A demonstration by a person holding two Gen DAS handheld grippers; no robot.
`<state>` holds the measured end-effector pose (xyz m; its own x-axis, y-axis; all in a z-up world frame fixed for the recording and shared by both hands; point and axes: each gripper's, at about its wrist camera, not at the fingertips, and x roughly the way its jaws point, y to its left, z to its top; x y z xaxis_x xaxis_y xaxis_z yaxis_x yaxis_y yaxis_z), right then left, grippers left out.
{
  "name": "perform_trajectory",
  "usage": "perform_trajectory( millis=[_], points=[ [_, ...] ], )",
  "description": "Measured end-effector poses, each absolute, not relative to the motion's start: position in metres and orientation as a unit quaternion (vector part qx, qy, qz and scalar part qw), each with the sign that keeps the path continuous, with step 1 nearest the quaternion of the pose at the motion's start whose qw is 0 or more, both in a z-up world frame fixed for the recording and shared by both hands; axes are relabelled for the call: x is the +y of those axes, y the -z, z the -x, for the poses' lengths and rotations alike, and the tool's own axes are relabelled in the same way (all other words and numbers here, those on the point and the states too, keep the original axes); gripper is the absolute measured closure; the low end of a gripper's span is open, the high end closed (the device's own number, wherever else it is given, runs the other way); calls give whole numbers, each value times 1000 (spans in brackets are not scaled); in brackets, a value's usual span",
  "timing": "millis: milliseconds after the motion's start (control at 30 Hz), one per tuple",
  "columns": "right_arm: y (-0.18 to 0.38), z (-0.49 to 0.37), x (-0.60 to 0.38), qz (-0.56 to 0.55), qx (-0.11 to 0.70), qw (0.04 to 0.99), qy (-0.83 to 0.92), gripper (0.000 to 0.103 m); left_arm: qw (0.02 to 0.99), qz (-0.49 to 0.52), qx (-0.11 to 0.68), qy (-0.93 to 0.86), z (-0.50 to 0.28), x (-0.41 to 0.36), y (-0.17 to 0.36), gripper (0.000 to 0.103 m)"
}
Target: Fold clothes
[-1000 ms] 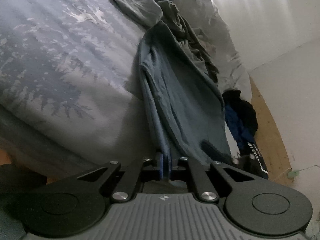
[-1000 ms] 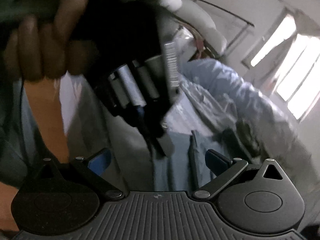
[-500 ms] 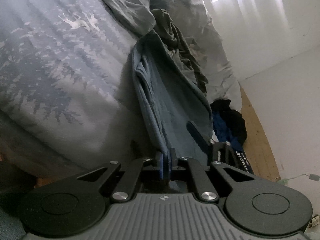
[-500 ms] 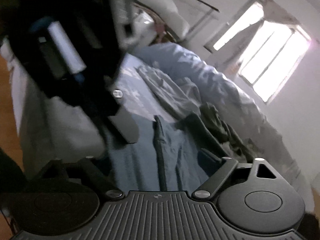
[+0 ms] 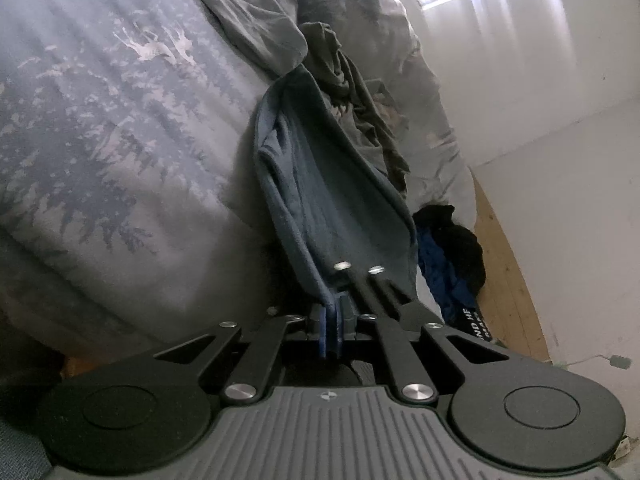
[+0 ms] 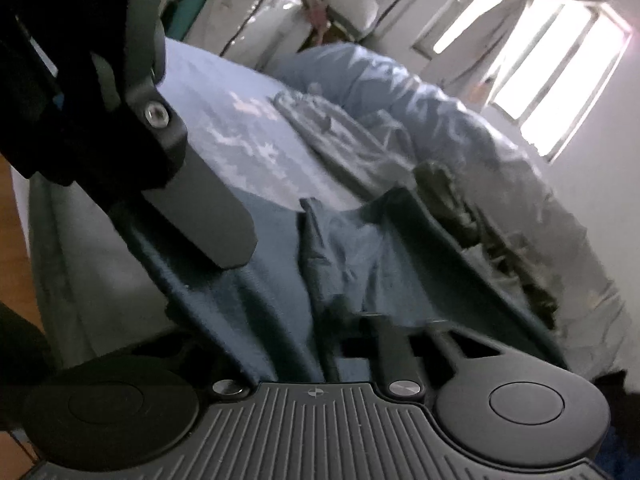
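Observation:
A blue-grey garment (image 5: 324, 200) lies stretched from the bed's edge back toward a heap of clothes. My left gripper (image 5: 331, 320) is shut on its near edge, the cloth pinched between the blue pads. The right gripper's fingers (image 5: 360, 280) show just beside it in the left wrist view. In the right wrist view the same garment (image 6: 348, 264) drapes over my right gripper (image 6: 328, 344), whose jaws have closed in around the cloth; motion blur hides the tips. The left gripper's finger (image 6: 200, 204) sits at upper left.
The bed has a blue printed duvet (image 5: 100, 120). A grey garment (image 5: 256, 20) and dark olive clothes (image 5: 352, 92) lie behind. Dark blue and black clothes (image 5: 452, 256) lie on the wooden floor (image 5: 508, 272). A window (image 6: 560, 80) is at the far right.
The right gripper came down beside the left one at the garment's near edge and its jaws closed in from wide open. The left gripper kept its hold.

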<state>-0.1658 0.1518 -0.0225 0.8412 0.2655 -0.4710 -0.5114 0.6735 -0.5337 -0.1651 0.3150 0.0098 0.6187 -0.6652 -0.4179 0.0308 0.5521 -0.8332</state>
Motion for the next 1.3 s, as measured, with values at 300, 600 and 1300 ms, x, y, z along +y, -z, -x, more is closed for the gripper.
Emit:
perform_trajectory(
  millis=[300,600,1300],
  points=[
    [3,149,128,262,196,916,-232,98,822,408,352,183,123,335,-23,23],
    [-19,133,104,187,205,929,-247,98,849,299,387,199,9,314,-20,18],
    [-31,132,70,121,199,929,-289,98,869,217,387,221,-135,287,-4,83]
  ],
)
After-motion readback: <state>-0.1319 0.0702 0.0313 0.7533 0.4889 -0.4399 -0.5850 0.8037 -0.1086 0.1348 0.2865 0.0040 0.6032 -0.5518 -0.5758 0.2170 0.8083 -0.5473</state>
